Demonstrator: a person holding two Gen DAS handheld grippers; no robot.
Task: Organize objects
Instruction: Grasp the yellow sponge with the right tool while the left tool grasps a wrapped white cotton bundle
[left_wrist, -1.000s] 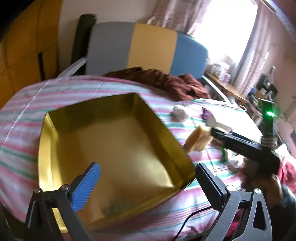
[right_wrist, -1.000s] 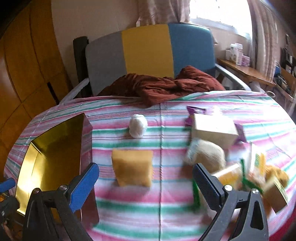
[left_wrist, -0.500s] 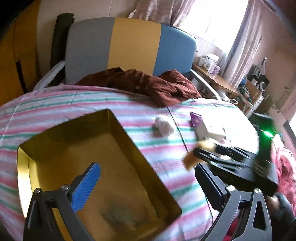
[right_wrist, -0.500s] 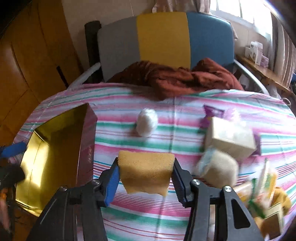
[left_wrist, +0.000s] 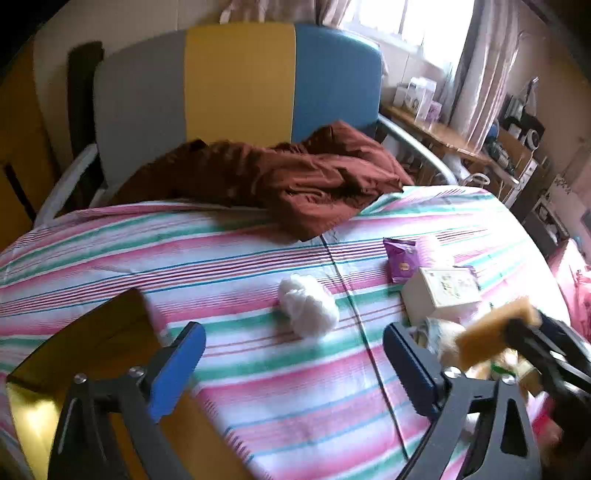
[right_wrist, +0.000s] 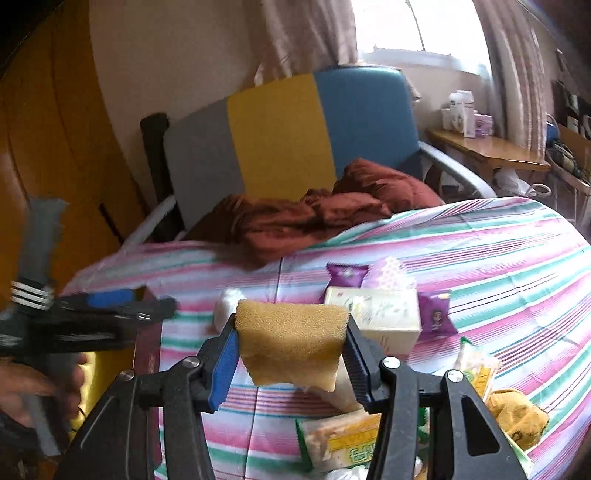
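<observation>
My right gripper (right_wrist: 290, 354) is shut on a yellow sponge (right_wrist: 291, 347) and holds it above the striped table; the sponge also shows in the left wrist view (left_wrist: 495, 332). My left gripper (left_wrist: 291, 365) is open and empty, over the table just right of the gold tin box (left_wrist: 85, 350). The box shows at the left of the right wrist view (right_wrist: 110, 373). A white cotton ball (left_wrist: 308, 306) lies ahead of the left gripper. A cream box (right_wrist: 376, 314), purple packets (right_wrist: 347, 275) and snack packs (right_wrist: 343, 439) lie on the right.
A striped cloth covers the round table (left_wrist: 258, 243). A brown cloth (left_wrist: 295, 177) lies at the far edge against a grey, yellow and blue chair (left_wrist: 240, 81). A wooden shelf with bottles (right_wrist: 476, 147) stands far right.
My right gripper shut on the sponge and lifted it off the table. My left gripper swung right, from over the gold box to over the table.
</observation>
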